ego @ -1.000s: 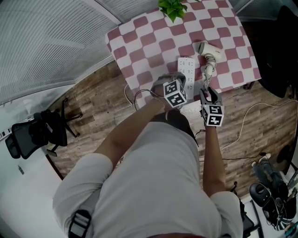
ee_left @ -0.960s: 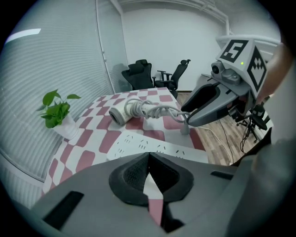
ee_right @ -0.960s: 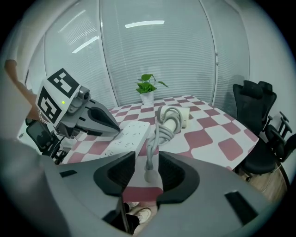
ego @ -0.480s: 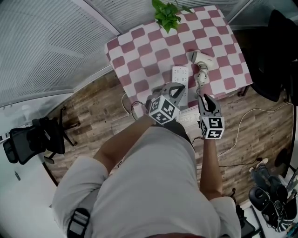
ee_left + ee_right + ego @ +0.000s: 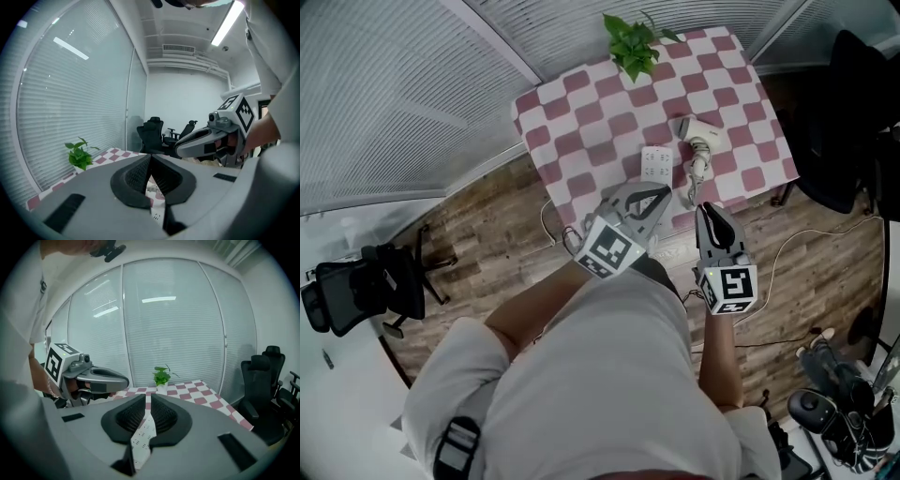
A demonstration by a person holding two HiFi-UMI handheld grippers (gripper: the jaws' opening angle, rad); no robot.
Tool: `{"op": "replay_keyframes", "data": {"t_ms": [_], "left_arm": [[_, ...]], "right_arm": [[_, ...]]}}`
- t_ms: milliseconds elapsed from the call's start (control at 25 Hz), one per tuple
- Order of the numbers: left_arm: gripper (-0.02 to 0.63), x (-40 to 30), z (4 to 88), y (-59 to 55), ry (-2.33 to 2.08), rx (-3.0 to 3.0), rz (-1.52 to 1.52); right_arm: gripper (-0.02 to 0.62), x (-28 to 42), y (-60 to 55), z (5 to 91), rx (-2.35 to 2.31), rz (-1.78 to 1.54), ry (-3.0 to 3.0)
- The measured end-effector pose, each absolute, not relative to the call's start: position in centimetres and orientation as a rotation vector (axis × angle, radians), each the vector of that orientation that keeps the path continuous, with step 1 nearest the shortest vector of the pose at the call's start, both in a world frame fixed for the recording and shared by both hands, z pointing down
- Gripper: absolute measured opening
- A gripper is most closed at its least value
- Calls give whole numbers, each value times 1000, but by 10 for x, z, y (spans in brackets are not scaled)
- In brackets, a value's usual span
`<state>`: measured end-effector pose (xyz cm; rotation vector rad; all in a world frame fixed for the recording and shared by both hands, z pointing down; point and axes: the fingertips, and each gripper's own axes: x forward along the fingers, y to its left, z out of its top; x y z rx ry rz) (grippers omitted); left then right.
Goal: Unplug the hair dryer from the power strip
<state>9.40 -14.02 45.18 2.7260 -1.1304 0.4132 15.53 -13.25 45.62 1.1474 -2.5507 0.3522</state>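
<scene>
Head view: my left gripper [image 5: 661, 195] sits at frame centre over the lower edge of the table [image 5: 581, 103], which has a red-and-white checked cloth. Its jaws meet at the tips with nothing between them. My right gripper [image 5: 710, 211] is just to the right of it. Its jaws have just been closing and stand at a narrow slit, also gripping nothing. Through that slit, in the right gripper view, I see only the power strip far below. Each gripper's cube carries black-and-white square code markers, no readable words. The white hair dryer [image 5: 699, 130] lies on the cloth in the upper centre-right, its coiled cord [image 5: 697, 169] running down toward the table's lower edge. The white power strip [image 5: 654, 163] lies just left of the cord; its print is too small to read. I can't tell whether the plug is in. A potted plant [image 5: 632, 45] is at the table's top edge. A black office chair [image 5: 361, 291] is at far left on the wood floor [image 5: 487, 225].
</scene>
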Motion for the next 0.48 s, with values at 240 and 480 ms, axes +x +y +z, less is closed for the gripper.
{"op": "replay_keyframes", "data": {"t_ms": [240,480], "left_arm": [[31,92,390,-127,-1143,2774,231],[30,95,339,-108,-1115,2862,156]], "right_arm": [[51,143,-120,398,1132,280,-2635],[46,130,-101,346,1104,221,-2703]]}}
